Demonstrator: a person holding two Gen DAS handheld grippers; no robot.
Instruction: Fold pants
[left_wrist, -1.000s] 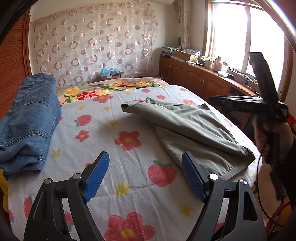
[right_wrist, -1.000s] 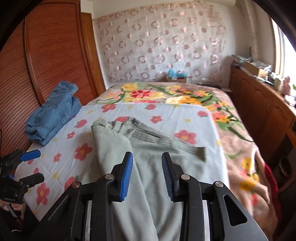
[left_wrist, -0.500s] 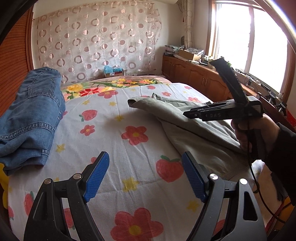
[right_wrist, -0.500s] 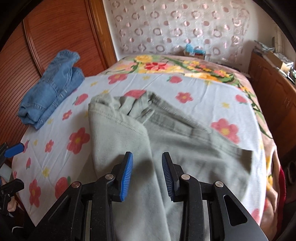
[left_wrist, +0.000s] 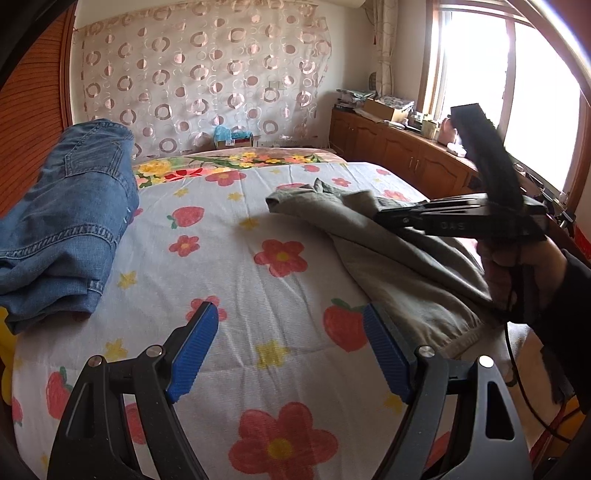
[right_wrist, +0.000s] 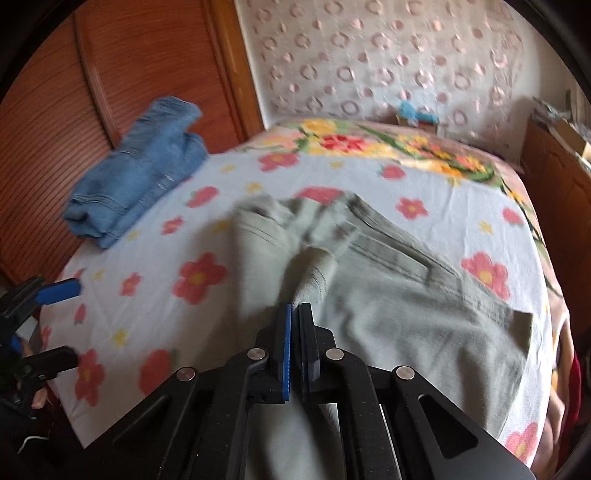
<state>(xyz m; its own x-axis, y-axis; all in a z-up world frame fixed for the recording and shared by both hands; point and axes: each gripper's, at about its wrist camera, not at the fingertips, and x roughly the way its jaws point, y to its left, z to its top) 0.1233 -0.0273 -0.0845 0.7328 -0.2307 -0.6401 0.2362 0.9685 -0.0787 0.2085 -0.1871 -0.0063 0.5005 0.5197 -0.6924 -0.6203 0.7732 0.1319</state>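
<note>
A second ago the right gripper (right_wrist: 295, 310) had its jaws partly apart above the grey-green pants (right_wrist: 406, 306). Now the blue pads are pressed together, and a raised pinch of the pants' cloth sits right at their tips; the blur makes it hard to say whether cloth is actually caught between them. This gripper has also come lower and further in over the pants. Seen from the left wrist, the person's hand (left_wrist: 517, 273) carries it over the middle of the pants instead of out past their near hem.

The left gripper (left_wrist: 291, 354) has not changed. Its jaws stand wide apart with nothing between them, hanging over the flowered bedspread (left_wrist: 229, 280) just left of the pants' near hem.

The pants lie flat on the right half of the bedspread, their waist toward the headboard side and their near hem at the bed's front edge. Folded blue jeans (left_wrist: 62, 229) sit well to the left of the pants, against the bed's left edge by the wooden wardrobe (right_wrist: 122, 74). Between the jeans and the pants the bedspread is bare. To the right of the pants the bedspread drops off toward a low wooden cabinet (left_wrist: 402, 162) under the window.
</note>
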